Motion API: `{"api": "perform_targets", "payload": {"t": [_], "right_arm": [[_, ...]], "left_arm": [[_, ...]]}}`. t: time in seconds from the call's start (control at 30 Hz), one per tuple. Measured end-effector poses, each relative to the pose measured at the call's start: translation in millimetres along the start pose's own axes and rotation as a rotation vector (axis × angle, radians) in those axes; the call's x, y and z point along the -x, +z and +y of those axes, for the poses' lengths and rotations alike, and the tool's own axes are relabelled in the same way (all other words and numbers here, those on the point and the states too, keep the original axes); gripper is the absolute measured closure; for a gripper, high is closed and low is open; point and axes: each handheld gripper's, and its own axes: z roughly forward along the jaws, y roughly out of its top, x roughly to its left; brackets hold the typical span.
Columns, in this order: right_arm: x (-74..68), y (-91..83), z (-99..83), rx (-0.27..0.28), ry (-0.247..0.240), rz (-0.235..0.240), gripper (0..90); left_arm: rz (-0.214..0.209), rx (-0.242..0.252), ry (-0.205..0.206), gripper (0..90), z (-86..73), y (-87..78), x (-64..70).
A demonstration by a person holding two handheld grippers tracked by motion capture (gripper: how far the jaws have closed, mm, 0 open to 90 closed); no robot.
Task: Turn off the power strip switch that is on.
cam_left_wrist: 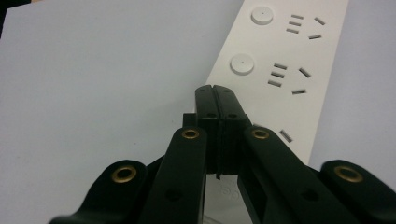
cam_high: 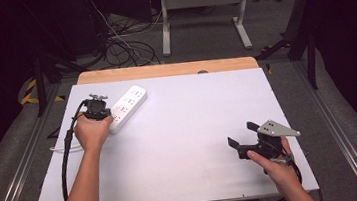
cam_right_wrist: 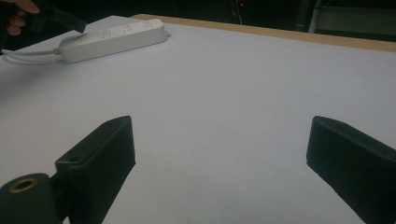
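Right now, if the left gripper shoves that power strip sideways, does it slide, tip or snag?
Probably slides: the power strip lies flat, long and low on the smooth table, so tipping looks unlikely. Its rigid-looking casing should move as one piece. The white cable at its end may drag and make it pivot.

text: none readable | power strip: socket slots and round buttons, no legible marking
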Motion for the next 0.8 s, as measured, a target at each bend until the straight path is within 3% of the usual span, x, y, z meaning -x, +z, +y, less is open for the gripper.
{"api": "perform_targets", "payload": {"t": [0.23,0.6,0.8], "right_arm": [[-0.5,1.3,0.1,-0.002,-0.008,0.002,8.9],[-1.2,0.9,0.9,-0.002,-0.002,-0.001,9.0],[-2.1,1.1,1.8,-0.001,-0.005,0.002,9.1]], "left_arm": [[-0.036,0.004,-0.018,90.0,0.2,3.7,-1.5],[-0.014,-0.008,-0.014,90.0,0.6,6.2,1.7],[-0.031,-0.006,-0.024,90.0,0.5,7.1,0.7]]}}
